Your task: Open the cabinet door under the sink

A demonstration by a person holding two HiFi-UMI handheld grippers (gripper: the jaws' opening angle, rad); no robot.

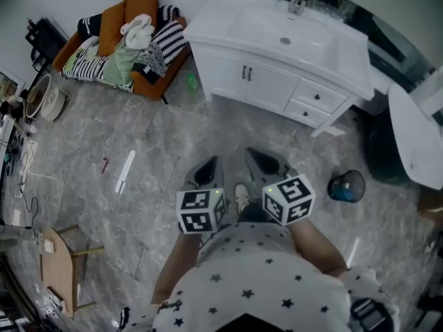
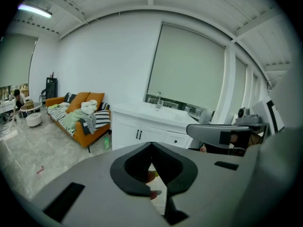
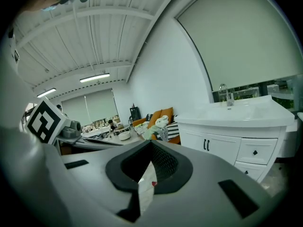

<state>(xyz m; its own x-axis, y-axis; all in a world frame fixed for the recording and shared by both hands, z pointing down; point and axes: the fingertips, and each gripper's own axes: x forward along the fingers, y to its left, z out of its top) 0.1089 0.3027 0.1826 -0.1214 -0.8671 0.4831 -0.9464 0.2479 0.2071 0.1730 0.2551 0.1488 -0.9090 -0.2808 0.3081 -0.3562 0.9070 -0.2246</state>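
Both claws are pressed shut with nothing gripped. The left claw (image 1: pixel 208 173) (image 2: pixel 151 148) and the right claw (image 1: pixel 266 164) (image 3: pixel 151 144) sit side by side just ahead of the person's star-printed shirt (image 1: pixel 263 282). Both are aimed toward the far white vanity cabinet (image 1: pixel 277 88).

The cabinet doors (image 1: pixel 246 75) (image 2: pixel 137 135) (image 3: pixel 208 145) under the sink (image 1: pixel 266 26) are closed, and their two black handles (image 1: pixel 247 72) stand together at the centre seam. Two drawers (image 1: pixel 318 99) sit to the right of the doors.

The claws are well apart from the cabinet, and a stretch of bare grey marble floor (image 1: pixel 208 123) lies between them.

- **Far left:** an orange sofa (image 1: pixel 131 47) heaped with clothes and striped cushions has its right end near the cabinet's left end. A green bottle (image 1: pixel 192 81) stands on the floor in the gap between them.
- **Right:** a dark round bin (image 1: pixel 346 185) stands near the right claw. Farther right is a white curved object (image 1: pixel 415 137) that cannot be identified.
- **Left of the left claw, well apart from it:** a white strip (image 1: pixel 125 171) and a small red item (image 1: pixel 105 164) lie on the floor.
- **Near left:** a small wooden table (image 1: pixel 59 272) stands by the edge.

A shoe (image 1: pixel 241 198) shows on the floor between the two claws.
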